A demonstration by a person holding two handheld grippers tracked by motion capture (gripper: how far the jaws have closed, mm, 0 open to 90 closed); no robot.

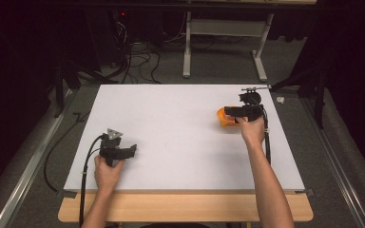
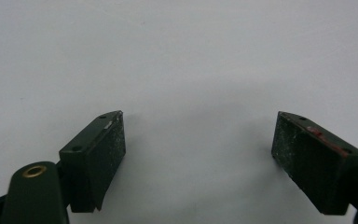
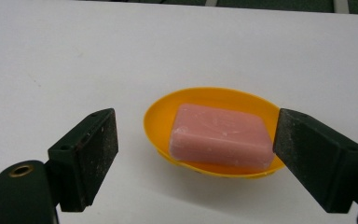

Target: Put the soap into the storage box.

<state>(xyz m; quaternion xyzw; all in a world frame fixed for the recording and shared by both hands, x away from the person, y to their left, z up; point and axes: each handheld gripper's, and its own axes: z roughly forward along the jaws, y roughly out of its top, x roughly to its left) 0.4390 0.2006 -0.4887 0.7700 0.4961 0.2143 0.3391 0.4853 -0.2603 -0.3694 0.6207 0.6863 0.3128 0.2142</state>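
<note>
Two tongs, left (image 1: 132, 151) and right (image 1: 228, 113), gape over a white table (image 1: 180, 142) on grey carpet (image 1: 218, 66).

My left black tongs (image 1: 132, 150) carry a grey three-cornered plate (image 1: 114, 133) and a black trailing cable (image 1: 86, 166); my right black tongs (image 1: 228, 112) look alike, dusty pads (image 3: 99, 148), brass-ringed screw hole (image 3: 21, 170). Arms seem sleeveless.

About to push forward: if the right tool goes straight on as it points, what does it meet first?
Probably the pink soap bar in the yellow dish, between the open right tool jaws; depth is uncertain.
</note>
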